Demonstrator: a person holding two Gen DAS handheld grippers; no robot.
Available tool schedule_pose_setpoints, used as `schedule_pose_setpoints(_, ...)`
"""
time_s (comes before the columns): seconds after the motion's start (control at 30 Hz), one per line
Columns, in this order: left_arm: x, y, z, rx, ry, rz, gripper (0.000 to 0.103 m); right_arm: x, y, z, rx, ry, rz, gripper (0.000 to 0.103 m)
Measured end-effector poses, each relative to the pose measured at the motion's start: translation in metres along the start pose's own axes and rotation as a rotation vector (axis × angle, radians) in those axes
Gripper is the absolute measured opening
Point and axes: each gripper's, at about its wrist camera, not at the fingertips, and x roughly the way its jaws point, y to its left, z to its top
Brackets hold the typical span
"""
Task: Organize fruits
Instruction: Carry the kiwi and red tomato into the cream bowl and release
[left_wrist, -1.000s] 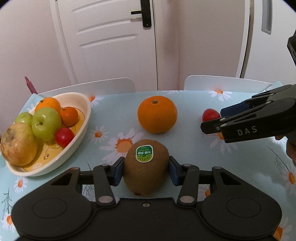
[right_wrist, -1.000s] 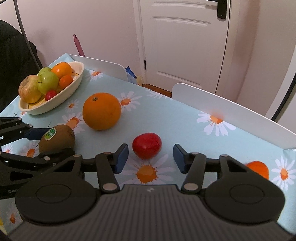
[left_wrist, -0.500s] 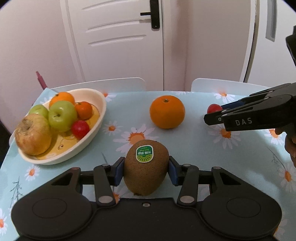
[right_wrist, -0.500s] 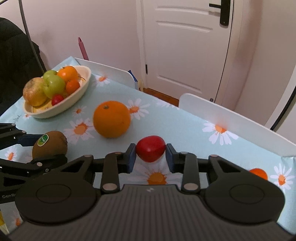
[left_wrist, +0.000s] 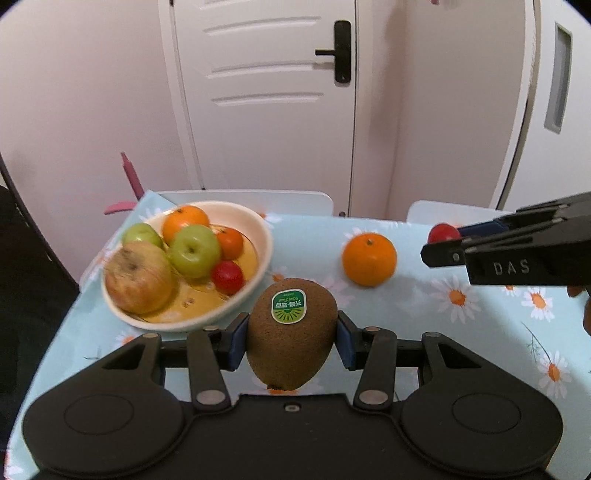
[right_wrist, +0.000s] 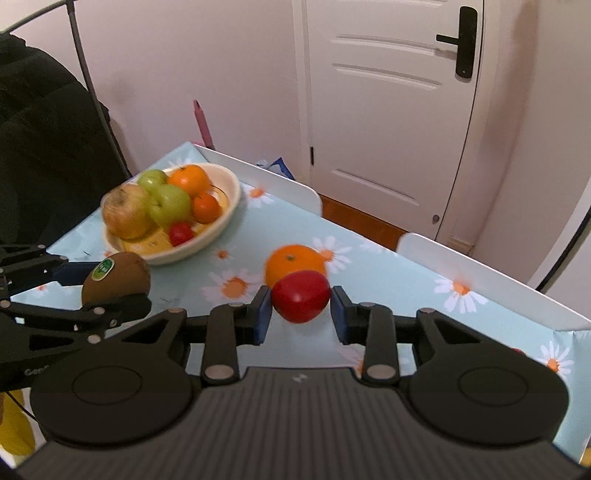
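My left gripper (left_wrist: 291, 338) is shut on a brown kiwi (left_wrist: 291, 332) with a green sticker, held above the table near the cream fruit bowl (left_wrist: 255, 221). The bowl holds apples, oranges and a small red fruit. My right gripper (right_wrist: 301, 314) is shut on a small red fruit (right_wrist: 301, 295), lifted off the cloth. A large orange (left_wrist: 369, 258) lies on the daisy tablecloth between the bowl and the right gripper (left_wrist: 443, 243); in the right wrist view the orange (right_wrist: 291, 262) sits just behind the red fruit. The kiwi (right_wrist: 116, 275) and left gripper (right_wrist: 110, 284) show at that view's left.
White chair backs (left_wrist: 243, 197) stand along the table's far edge, with a white door (left_wrist: 266, 92) behind. A pink object (left_wrist: 127, 181) pokes up by the far left corner. A dark garment (right_wrist: 44, 155) hangs left of the table. Another small orange-red fruit (right_wrist: 519, 351) peeks out behind the right gripper.
The right gripper shut on the red fruit and lifted it. The left gripper rose with the kiwi and shifted left toward the bowl. The orange has stayed put.
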Motion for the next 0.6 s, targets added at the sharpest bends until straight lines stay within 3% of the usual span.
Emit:
schedule_pose_setpoints(0.3,-0.013,0.047,0.022,0.034,-0.031,-0.018,0.052,-0.004,0.048,0.023,0.048,-0.008,-0.012,0.049)
schedule_pose_setpoints(0.6,0.000,0.099,0.042,0.082,-0.046,-0.049,0.052,0.014,0.088,0.048,0.103,-0.022,-0.046,0.049)
